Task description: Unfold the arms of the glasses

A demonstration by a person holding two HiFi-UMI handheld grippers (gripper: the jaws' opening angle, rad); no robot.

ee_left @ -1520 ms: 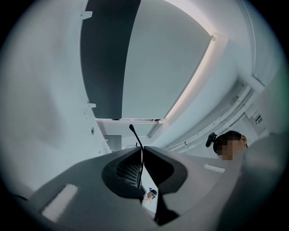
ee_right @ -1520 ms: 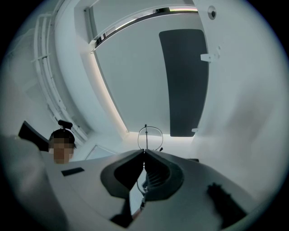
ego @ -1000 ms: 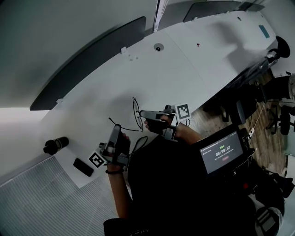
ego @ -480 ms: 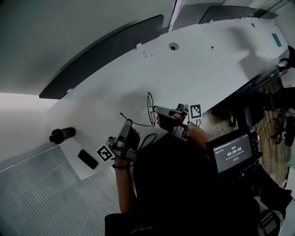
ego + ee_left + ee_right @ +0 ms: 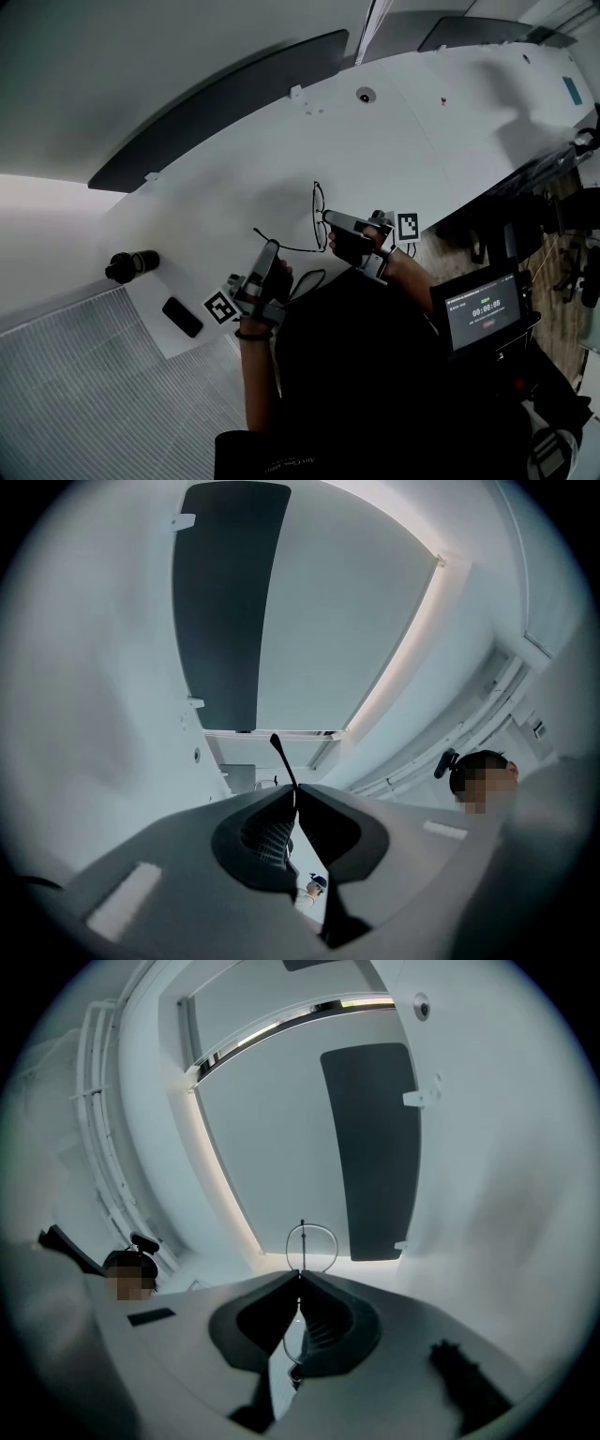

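Item one, far left of the table, by its near left corner: a dark cylinder lying on its side, and next to it a phone flat at the near edge. Both sit well apart from the work and are not in use. Item two: my left claw, jaws pinched together on the thin tip of one arm of the glasses. I hold it by the end, I judge, because that gives the most leverage to swing it out. Item three: the glasses themselves, held between my two claws over the near edge of the table, lenses upright and side-on, this arm drawn out leftward from the frame. Whether they touch the table I cannot tell. Item four: my right claw, shut tight on the frame beside a lens, serving as the anchor so the frame does not follow the pull. Item five, right of the table: a small screen showing a timer.
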